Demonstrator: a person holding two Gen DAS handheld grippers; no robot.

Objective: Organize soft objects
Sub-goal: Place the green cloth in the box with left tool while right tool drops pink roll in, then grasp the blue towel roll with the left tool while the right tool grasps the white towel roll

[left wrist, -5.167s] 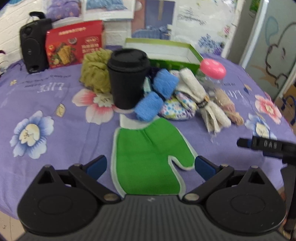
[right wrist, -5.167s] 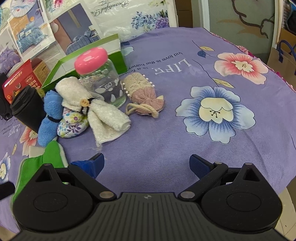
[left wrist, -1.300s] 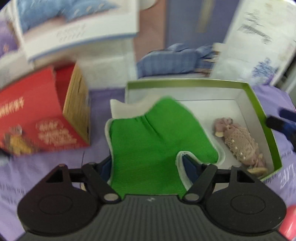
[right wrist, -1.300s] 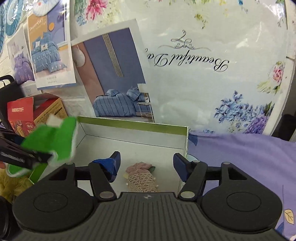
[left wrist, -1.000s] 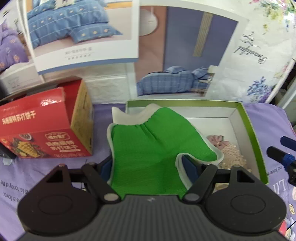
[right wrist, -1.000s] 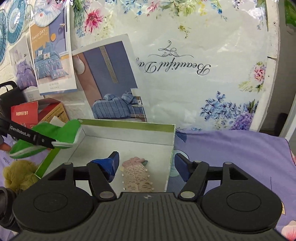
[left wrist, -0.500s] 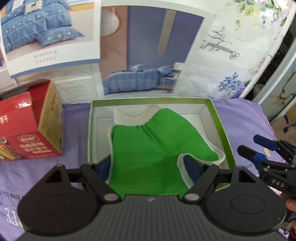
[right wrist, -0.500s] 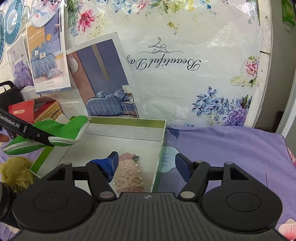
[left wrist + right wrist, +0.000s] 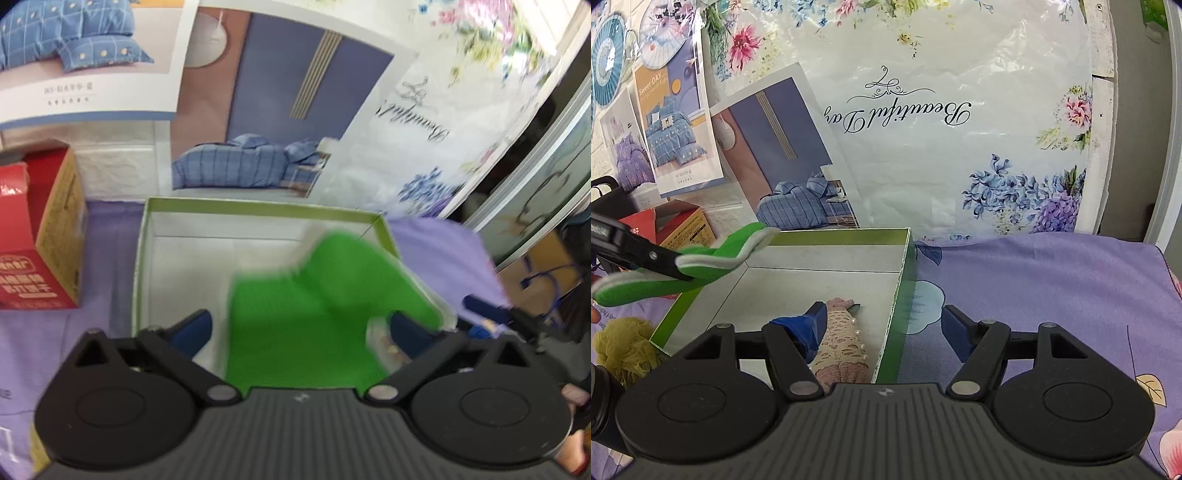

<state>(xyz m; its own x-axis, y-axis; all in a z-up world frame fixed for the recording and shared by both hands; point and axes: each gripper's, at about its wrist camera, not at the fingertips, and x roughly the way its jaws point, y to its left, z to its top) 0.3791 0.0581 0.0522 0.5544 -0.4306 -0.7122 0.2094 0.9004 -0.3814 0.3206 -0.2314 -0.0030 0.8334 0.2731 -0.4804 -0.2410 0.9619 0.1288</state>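
Observation:
A green mitt [image 9: 317, 317] with a white border hangs blurred between the fingers of my left gripper [image 9: 301, 330], over the green-rimmed white box [image 9: 258, 210]. The jaws stand wider than the mitt, and the left finger no longer touches it. In the right wrist view the mitt [image 9: 701, 262] sits over the box's left rim [image 9: 901, 266] beside the left gripper's finger [image 9: 639, 251]. A pink knitted piece with pearls [image 9: 842, 347] lies inside the box. My right gripper [image 9: 884, 319] is open and empty, straddling the box's right wall.
A red carton [image 9: 33, 236] stands left of the box. A yellow-green mesh puff [image 9: 624, 343] and a black cup edge [image 9: 600, 402] lie at the left. Posters and a floral bag [image 9: 923, 110] back the purple flowered tablecloth [image 9: 1052, 295].
My left gripper has opened and the green mitt has slipped right and down, blurred in motion over the box. The right gripper has shifted slightly right.

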